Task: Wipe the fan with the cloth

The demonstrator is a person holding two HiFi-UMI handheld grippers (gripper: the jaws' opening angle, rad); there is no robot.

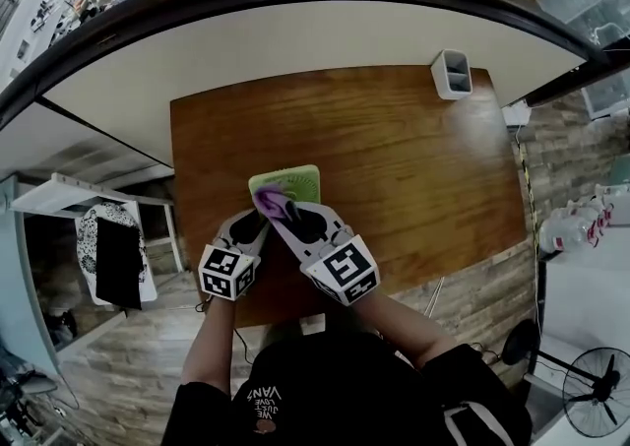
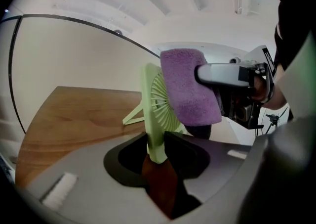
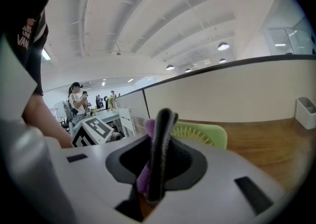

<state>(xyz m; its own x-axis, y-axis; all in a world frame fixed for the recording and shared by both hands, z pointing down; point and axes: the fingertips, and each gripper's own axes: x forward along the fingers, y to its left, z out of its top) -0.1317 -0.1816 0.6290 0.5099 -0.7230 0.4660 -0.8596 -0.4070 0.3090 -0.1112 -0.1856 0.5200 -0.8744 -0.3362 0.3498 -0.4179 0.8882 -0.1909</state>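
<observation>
A small light-green desk fan (image 1: 286,181) stands on the wooden table (image 1: 394,168) near its front edge. My left gripper (image 1: 252,224) comes at it from the left and is shut on the fan's rim (image 2: 151,119), which stands upright between the jaws of my left gripper (image 2: 157,145). My right gripper (image 1: 285,210) is shut on a purple cloth (image 1: 267,202). The cloth (image 2: 190,89) lies against the fan's grille, covering its upper right part. In the right gripper view the cloth (image 3: 144,171) peeks out beside the closed jaws of my right gripper (image 3: 163,119), with the fan (image 3: 208,134) just behind.
A white holder (image 1: 452,74) stands at the table's far right corner. A pale partition wall (image 1: 295,50) runs behind the table. A rack with clothing (image 1: 113,252) is on the floor at left, bottles (image 1: 581,223) and a floor fan (image 1: 596,390) at right.
</observation>
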